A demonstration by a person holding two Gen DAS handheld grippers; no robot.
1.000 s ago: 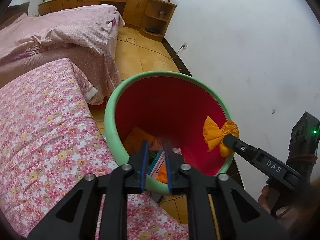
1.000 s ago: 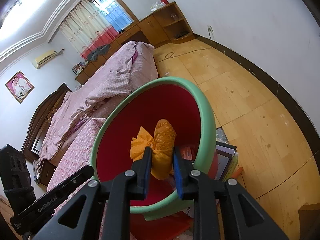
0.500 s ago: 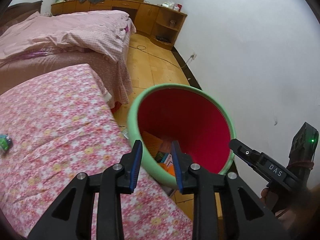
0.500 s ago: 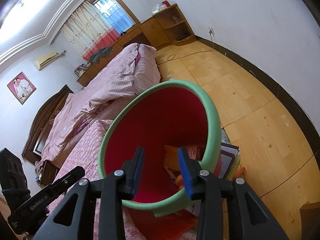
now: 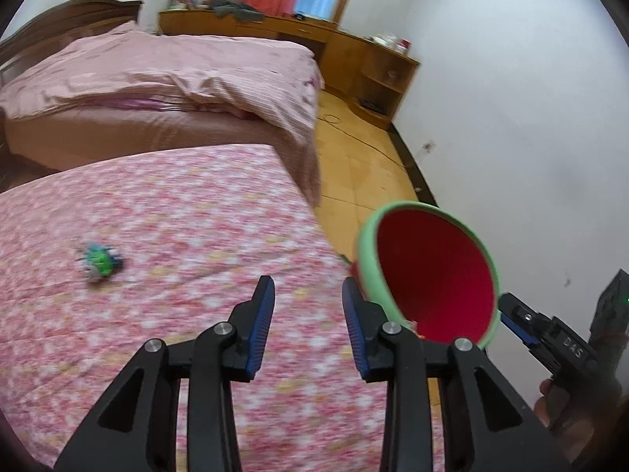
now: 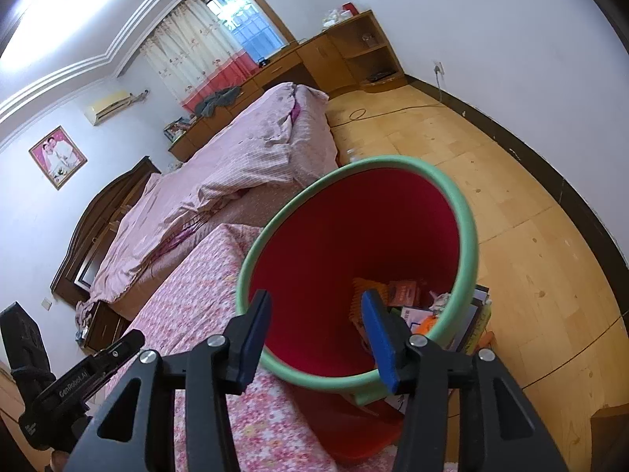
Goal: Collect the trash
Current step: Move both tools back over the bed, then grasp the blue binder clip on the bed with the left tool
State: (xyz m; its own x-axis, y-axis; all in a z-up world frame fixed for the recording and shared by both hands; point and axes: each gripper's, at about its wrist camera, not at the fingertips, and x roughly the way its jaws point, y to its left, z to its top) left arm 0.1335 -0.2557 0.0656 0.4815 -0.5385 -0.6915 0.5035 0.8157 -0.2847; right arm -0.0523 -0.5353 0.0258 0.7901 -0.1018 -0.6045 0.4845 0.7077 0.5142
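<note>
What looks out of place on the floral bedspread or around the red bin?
A small crumpled green and blue wrapper lies alone on the pink floral bedspread, uncollected. The red bin with a green rim sits tilted against the bed edge, with books stacked on the floor beside it.

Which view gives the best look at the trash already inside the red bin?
The right wrist view. It looks straight down into the red bin, so the wrappers and paper at its bottom are visible. The left wrist view shows the bin off to the right, at an angle, with only a sliver of the contents showing near the rim.
</note>
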